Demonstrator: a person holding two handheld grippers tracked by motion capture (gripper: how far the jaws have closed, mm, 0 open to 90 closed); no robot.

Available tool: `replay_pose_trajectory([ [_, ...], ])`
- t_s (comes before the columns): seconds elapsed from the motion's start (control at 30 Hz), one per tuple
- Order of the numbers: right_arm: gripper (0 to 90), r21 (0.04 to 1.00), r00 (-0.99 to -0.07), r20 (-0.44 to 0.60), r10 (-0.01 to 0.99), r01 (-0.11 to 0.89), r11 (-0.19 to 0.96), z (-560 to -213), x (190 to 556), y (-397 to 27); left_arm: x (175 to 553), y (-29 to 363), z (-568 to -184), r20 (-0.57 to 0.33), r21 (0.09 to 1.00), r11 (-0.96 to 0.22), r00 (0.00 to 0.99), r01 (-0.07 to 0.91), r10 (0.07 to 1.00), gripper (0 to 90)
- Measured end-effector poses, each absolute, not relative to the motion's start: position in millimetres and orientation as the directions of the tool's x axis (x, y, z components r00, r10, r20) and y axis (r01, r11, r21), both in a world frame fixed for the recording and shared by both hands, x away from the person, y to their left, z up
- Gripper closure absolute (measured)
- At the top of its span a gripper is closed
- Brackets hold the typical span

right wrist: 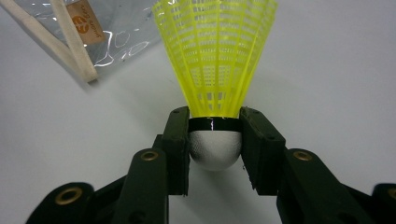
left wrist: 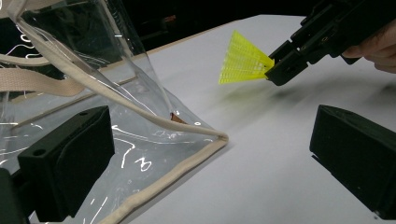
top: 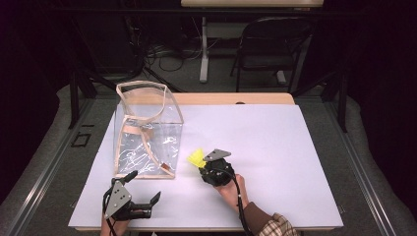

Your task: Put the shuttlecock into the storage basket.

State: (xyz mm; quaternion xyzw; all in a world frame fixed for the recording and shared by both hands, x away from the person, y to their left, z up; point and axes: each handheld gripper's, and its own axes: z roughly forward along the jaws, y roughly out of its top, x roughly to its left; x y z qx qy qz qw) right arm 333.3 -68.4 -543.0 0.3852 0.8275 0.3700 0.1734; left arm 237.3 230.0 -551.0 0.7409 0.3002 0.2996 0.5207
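White table (top: 275, 147): yellow mesh-skirted, white-nosed shuttlecock (right wrist: 215, 70) clamped in right gripper (right wrist: 215, 140); left gripper (left wrist: 210, 163) agape, apparently empty.

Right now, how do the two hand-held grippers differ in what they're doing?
The right hand-held gripper is shut on the yellow shuttlecock, clamping its white cork; the left hand-held gripper stands open with nothing between its jaws. The right one holds the shuttlecock off the white table; the left one points at the lower corner of the clear bag. Both have black jaws.

Right claw (top: 200, 164) clamped shut; left claw (top: 146, 186) spread wide, low.
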Motion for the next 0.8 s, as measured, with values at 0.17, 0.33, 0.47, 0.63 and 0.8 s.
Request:
replay_pose_trajectory([
  [0.17,64.5,0.747,-0.657,-0.014,0.754,0.494,0.445,-542.3,333.6,-68.8,236.7,229.9,-550.9,0.129,0.952,-0.276,0.639,0.134,0.758,0.0],
  [0.33,64.5,0.749,-0.664,-0.021,0.747,0.484,0.452,-540.8,334.1,-69.4,236.8,229.9,-550.9,0.130,0.951,-0.277,0.639,0.135,0.758,0.0],
  [0.47,64.5,0.753,-0.671,-0.025,0.741,0.475,0.456,-539.7,335.2,-70.3,236.7,229.8,-551.0,0.131,0.951,-0.277,0.640,0.133,0.757,0.0],
  [0.63,64.5,0.752,-0.680,-0.029,0.732,0.468,0.465,-537.1,336.6,-72.3,236.6,229.8,-550.9,0.132,0.951,-0.278,0.640,0.133,0.757,0.0],
  [0.8,64.6,0.751,-0.692,-0.033,0.721,0.459,0.474,-536.1,337.5,-73.1,236.5,229.9,-550.9,0.132,0.951,-0.279,0.640,0.133,0.757,0.0],
])
